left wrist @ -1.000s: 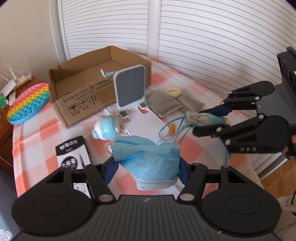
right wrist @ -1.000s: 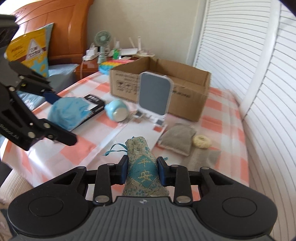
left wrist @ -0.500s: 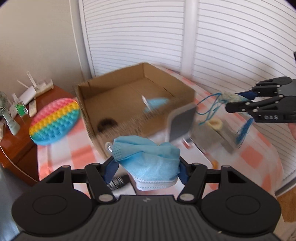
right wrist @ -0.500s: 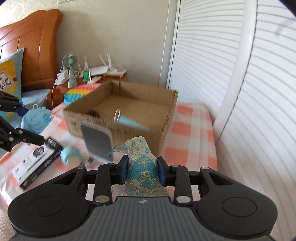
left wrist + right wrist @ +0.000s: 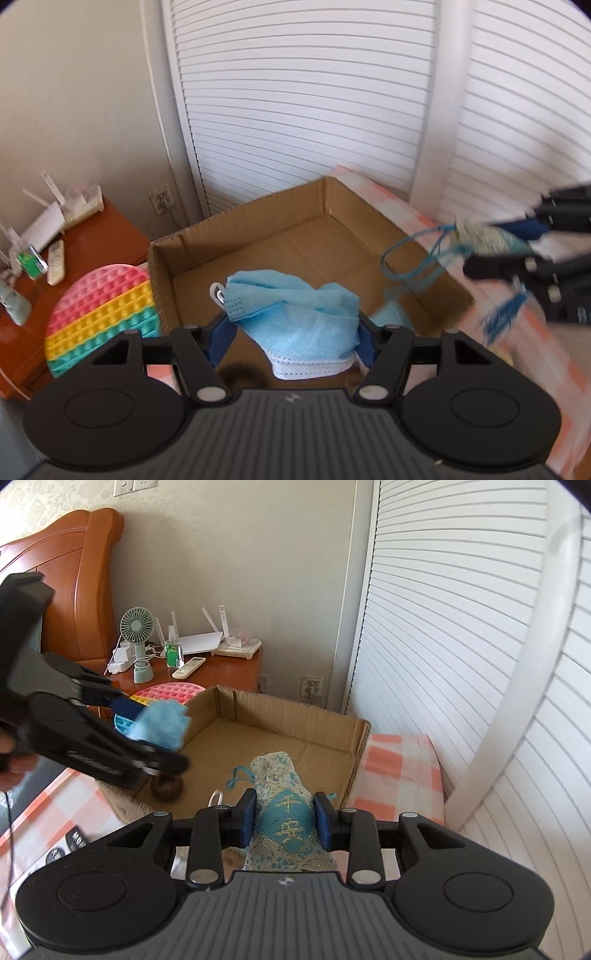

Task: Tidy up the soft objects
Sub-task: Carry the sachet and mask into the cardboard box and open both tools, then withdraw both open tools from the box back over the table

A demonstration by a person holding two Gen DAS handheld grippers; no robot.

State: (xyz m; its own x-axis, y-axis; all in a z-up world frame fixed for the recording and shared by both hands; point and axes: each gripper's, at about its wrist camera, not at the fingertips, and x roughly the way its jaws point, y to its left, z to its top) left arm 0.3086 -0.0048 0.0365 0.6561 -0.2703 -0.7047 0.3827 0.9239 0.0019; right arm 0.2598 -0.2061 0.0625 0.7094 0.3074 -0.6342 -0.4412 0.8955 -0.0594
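Note:
My left gripper [image 5: 291, 330] is shut on a crumpled blue face mask [image 5: 295, 317] and holds it above the open cardboard box [image 5: 258, 236]. My right gripper [image 5: 286, 818] is shut on a blue-and-gold embroidered sachet [image 5: 284, 808], held over the box's near right side [image 5: 354, 746]. In the left wrist view the sachet [image 5: 484, 236] and its blue cord hang over the box's right wall. In the right wrist view the mask [image 5: 160, 727] hangs over the box's left wall. A dark round object [image 5: 168, 788] and another blue item [image 5: 391, 314] lie in the box.
A rainbow pop-it toy [image 5: 99, 317] lies left of the box. A wooden nightstand [image 5: 207, 668] behind holds a small fan [image 5: 138, 642], a router and a remote. White louvred doors [image 5: 314, 110] stand close behind. The checked tablecloth [image 5: 399, 771] shows right of the box.
Both grippers have moved forward from over the table to above the cardboard box, each still holding its item. The box now fills the lower middle of both views.

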